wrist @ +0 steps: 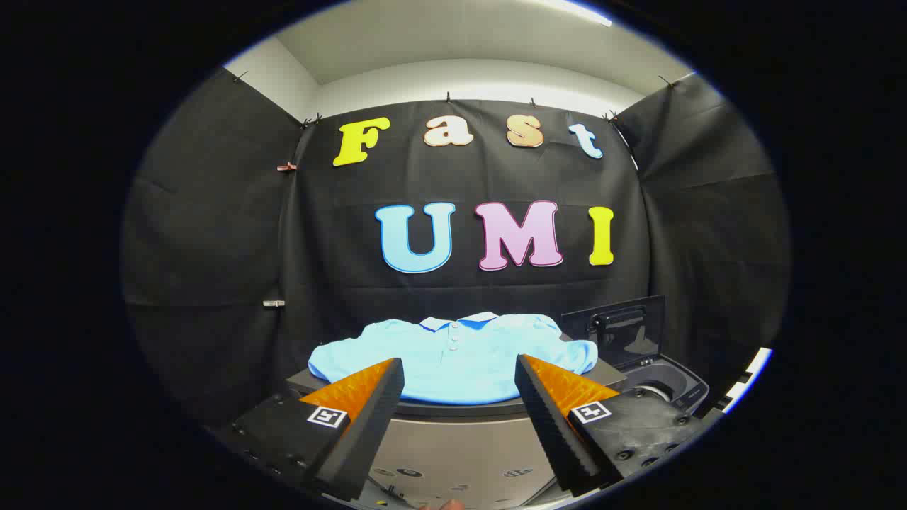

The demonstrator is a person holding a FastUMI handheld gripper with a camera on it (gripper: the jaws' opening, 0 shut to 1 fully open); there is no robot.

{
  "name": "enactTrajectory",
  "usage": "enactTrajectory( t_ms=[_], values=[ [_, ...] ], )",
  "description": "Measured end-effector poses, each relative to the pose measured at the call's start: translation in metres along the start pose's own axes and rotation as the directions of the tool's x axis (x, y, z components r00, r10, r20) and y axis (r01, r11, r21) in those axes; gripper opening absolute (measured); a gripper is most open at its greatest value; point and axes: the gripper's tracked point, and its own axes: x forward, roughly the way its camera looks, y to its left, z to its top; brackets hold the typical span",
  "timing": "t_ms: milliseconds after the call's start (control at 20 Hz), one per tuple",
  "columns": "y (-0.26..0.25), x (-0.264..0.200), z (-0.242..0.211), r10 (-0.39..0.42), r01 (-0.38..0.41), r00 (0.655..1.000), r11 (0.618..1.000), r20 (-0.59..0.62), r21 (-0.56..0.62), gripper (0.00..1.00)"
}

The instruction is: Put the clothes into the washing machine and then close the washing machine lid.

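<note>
Held level, the gripper (459,368) has its fingers spread wide with nothing between them. Straight ahead, just beyond the fingertips, a light blue polo shirt (453,358) lies flat on a raised surface, collar away from the gripper and sleeves spread to either side. The washing machine (662,386), lid (615,327) raised, stands beyond the right finger, so the shirt likely travels rightward after the grasp.

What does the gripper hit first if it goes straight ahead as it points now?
Probably the light blue polo shirt, laid flat on the table just beyond the open gripper. Depth is unclear; a slightly lower line would meet the table's front edge first.
</note>
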Motion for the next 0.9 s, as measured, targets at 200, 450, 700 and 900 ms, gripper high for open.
enactTrajectory(
  t_ms=[200,450,700,900],
  values=[
    [0.0015,-0.0003,-0.0004,-0.002,0.002,1.0,1.0,0.002,0.003,0.99],
    [0.0023,-0.0007,-0.0004,-0.003,0.003,1.0,1.0,0.002,0.003,0.99],
    [0.0031,-0.0003,-0.003,-0.003,0.002,1.0,1.0,-0.004,-0.003,0.99],
    [0.0046,0.0003,-0.0028,-0.002,0.002,1.0,1.0,-0.006,0.001,0.99]
  ],
)
